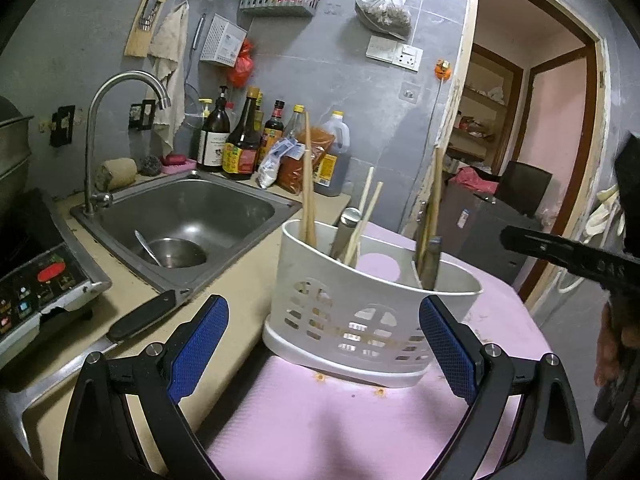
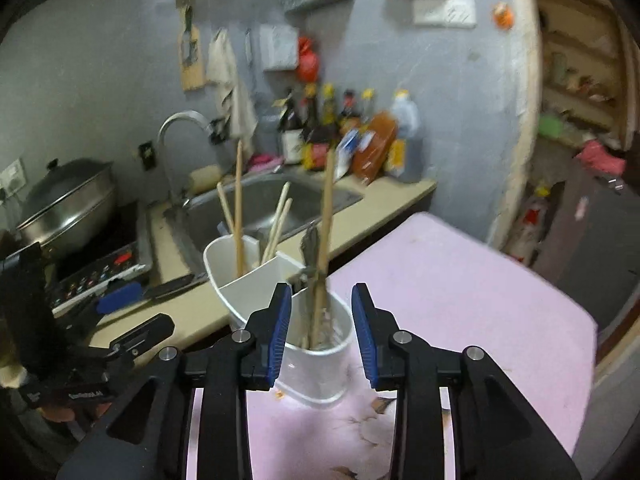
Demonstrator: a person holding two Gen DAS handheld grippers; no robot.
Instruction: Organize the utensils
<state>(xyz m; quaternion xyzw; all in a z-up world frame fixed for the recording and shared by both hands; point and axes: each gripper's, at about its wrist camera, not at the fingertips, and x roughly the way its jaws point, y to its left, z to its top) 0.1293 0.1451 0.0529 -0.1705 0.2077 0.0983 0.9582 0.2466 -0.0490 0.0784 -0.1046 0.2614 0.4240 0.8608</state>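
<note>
Both wrist views face the utensil holder (image 1: 376, 304) closely.

A white utensil holder (image 1: 360, 304) with a cut-out lattice pattern stands on a pale pink mat (image 1: 320, 412). Tan chopsticks (image 1: 308, 184) rise from it. Each hand-held gripper (image 2: 320, 336) is black with blue, finely ribbed pads (image 1: 200, 344). The table (image 1: 224, 280) is beige, the sink (image 1: 192, 208) steel grey, the wall (image 1: 320, 72) grey.
</note>
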